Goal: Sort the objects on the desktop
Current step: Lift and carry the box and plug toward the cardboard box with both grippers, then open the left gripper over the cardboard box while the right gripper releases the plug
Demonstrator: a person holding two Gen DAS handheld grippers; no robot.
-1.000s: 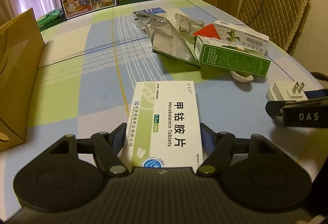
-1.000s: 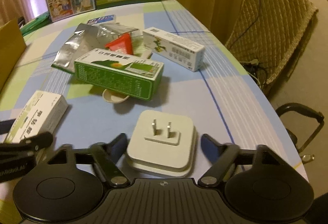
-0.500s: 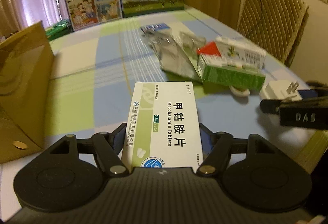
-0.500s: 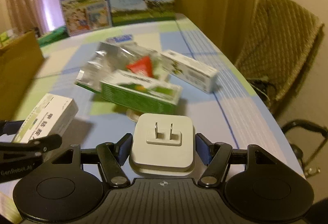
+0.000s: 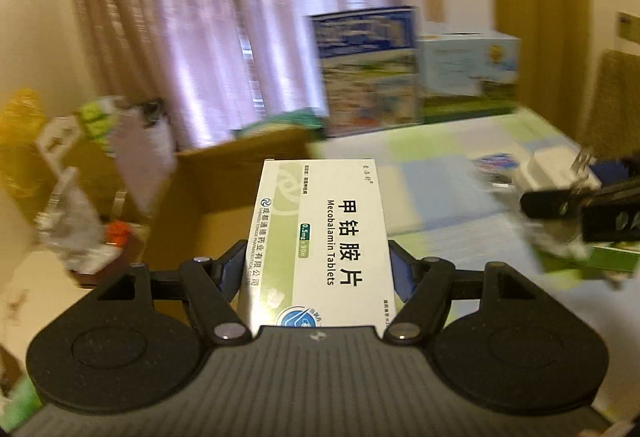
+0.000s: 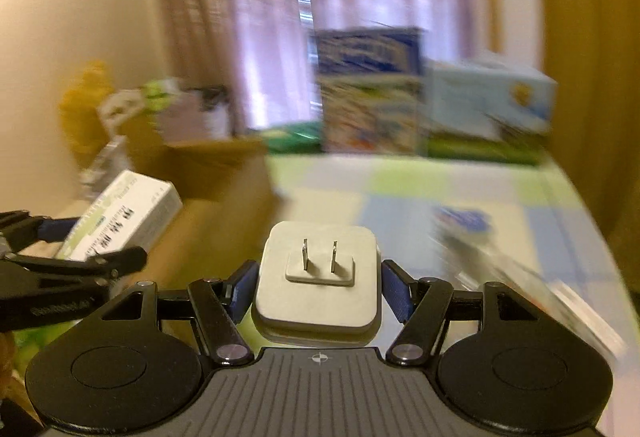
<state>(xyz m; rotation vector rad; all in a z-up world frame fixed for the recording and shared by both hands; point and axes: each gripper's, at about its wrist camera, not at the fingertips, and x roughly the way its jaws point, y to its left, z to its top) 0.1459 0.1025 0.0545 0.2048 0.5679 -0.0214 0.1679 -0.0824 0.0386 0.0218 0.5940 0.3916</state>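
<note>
A brown cardboard box stands at far left on the checked table, with two blurred milk cartons at the far edge. The left tongs clamp a white-and-green tablet box held above the table; the right tongs clamp a white square plug adapter, prongs up.

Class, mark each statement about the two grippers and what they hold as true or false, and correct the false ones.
1. The left gripper holds a white tablet box. True.
2. The right gripper is empty. False: it is shut on a white plug adapter.
3. The adapter's two metal prongs face up. True.
4. The tablet box lies flat on the table. False: it is lifted clear, near the brown cardboard box.
</note>
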